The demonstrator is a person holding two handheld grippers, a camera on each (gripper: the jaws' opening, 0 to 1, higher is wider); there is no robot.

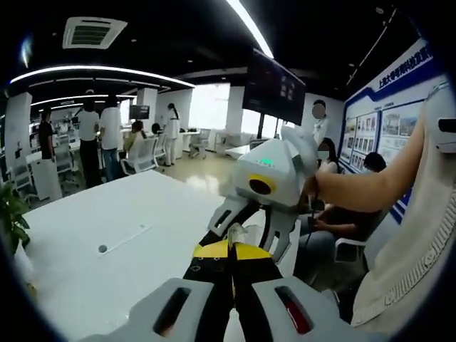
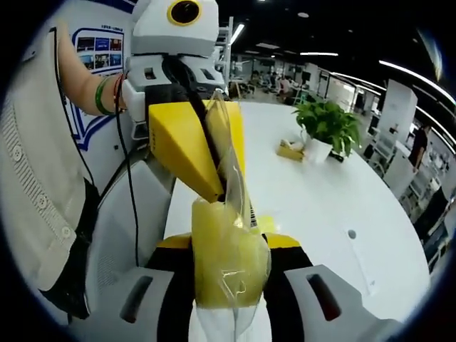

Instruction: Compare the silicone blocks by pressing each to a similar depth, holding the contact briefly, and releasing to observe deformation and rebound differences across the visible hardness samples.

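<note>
A yellow silicone block (image 2: 226, 267) sits inside a clear plastic bag (image 2: 225, 153), held up in the air beside the white table (image 2: 342, 206). My right gripper (image 2: 229, 251) is shut on the bagged block, its black jaws pressing both sides. My left gripper (image 2: 218, 189) comes in from above with its yellow jaws pinched shut on the bag's upper plastic. In the left gripper view, my left gripper (image 1: 230, 249) is shut on a thin edge of the bag (image 1: 234, 232), and the right gripper (image 1: 248, 226) faces it from just beyond, held by a bare forearm.
The white table (image 1: 107, 221) stretches away to the left. A potted plant (image 2: 328, 125) and a small yellowish box (image 2: 290, 149) stand on the table. People sit close by on the right (image 1: 335, 228); others stand at the back (image 1: 100, 135) among office chairs.
</note>
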